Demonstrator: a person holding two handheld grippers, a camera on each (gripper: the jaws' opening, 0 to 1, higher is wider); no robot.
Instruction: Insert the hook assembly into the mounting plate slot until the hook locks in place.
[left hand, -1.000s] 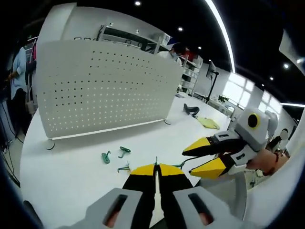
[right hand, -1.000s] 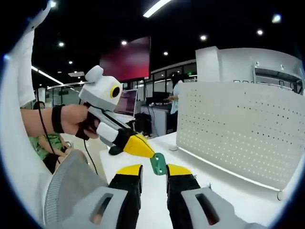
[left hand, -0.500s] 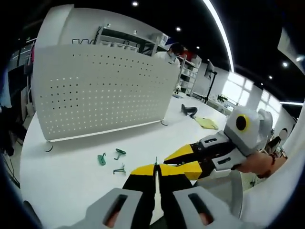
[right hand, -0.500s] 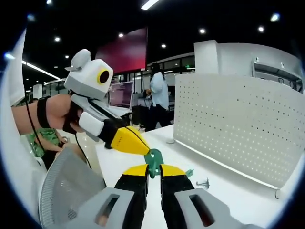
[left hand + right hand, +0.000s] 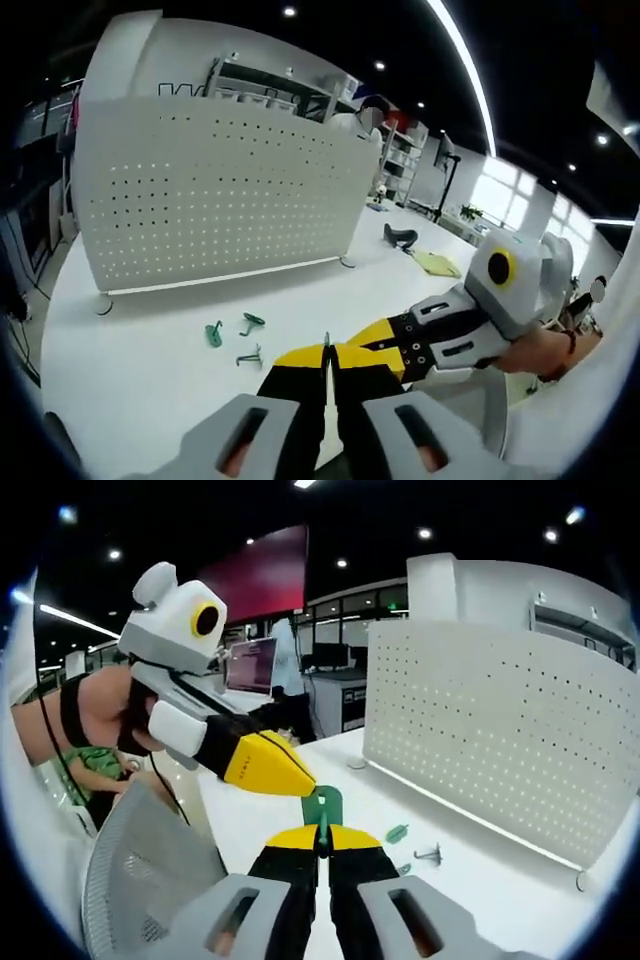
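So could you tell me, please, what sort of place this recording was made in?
Probably an open-plan lab or workshop office: a white perforated metal pegboard panel stands on a long white table, with metal shelving behind, a computer monitor and strip ceiling lights.

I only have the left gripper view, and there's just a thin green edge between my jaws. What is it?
Observer: In the right gripper view it is a flat green piece, seen face on.
Operator: Does the right gripper have it too?
Observer: Yes, the right gripper is shut on its lower end.
Operator: And where do my jaws sit on it?
Observer: The left gripper comes in from the side, and its yellow tips meet the piece's upper end.
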